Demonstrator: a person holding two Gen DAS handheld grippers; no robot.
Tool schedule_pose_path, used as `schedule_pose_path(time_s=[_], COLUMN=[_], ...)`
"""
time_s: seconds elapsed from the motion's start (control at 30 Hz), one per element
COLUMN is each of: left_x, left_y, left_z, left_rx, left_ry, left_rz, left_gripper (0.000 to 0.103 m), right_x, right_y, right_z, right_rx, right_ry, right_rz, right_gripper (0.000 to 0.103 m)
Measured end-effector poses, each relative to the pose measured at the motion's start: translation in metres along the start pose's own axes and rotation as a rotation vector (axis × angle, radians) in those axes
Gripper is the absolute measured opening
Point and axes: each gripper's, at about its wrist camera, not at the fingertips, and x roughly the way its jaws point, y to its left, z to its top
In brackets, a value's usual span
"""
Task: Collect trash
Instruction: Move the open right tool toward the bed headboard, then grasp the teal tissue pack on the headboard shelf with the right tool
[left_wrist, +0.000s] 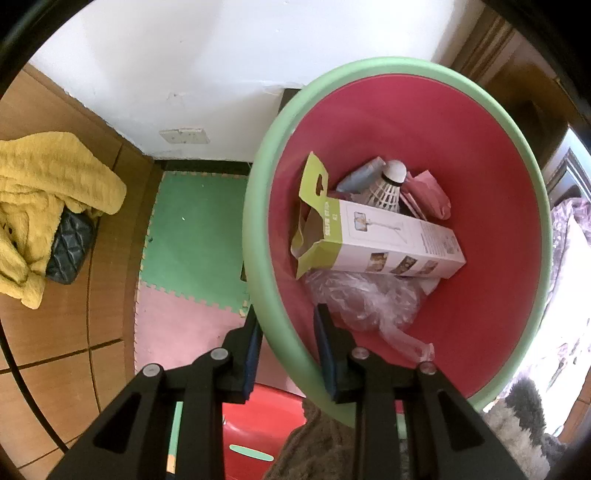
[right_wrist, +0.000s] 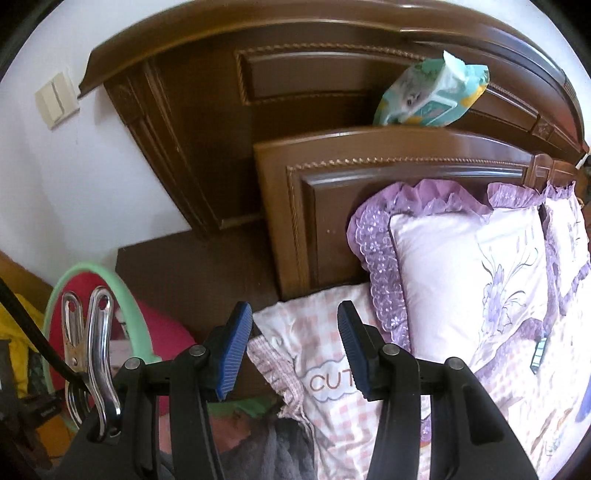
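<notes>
My left claw (left_wrist: 286, 354) clamps the bin's green rim (left_wrist: 258, 206); my right claw (right_wrist: 295, 347) gapes empty over the bed (right_wrist: 332, 369). If that thin pinch slips, trash spills.

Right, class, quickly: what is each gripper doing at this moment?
Left gripper: shut on the green rim of the trash bin, holding it.
Right gripper: open, nothing between its fingers, above the bed's pillows.
</notes>
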Motion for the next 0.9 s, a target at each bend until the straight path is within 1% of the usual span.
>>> schedule_pose_path(time_s=[0.07,0.17,0.37,0.43,0.63,0.9], left_x=[-0.001,0.000,0.000,0.001,0.000,-0.001], left_y=[0.000,0.000,-0.001,-0.001,0.000,0.000], left_z=[-0.001,-0.001,-0.001,-0.001,-0.002,-0.002], left_rx=[0.006,-0.002,0.003,-0.001,-0.002,-0.002], left_ry=[-0.002,0.000,0.003,0.002,0.002,0.006], left_rz=[0.000,-0.005,0.002,0.000,-0.009,-0.017], left_gripper=[0.029,0.029,0.029,0.029,0.029,0.029], right_x=[-0.004,-0.012,-0.038,-0.042,-0.053,-0.078], right_y=[0.000,0.003,0.011,0.013,0.015,0.024], right_z=[0.006,0.012,0.027,0.032,0.047,0.059], right_rx=[0.013,-0.002,-0.010,-0.013,0.020,-0.026], right_ry=[-0.015,-0.041,-0.123,-0.136,-0.159,-0.233], right_rz=[0.004,-0.002,-0.008,-0.011,0.026,0.013], right_gripper=[0.049,0.049,0.049,0.049,0.049,0.049])
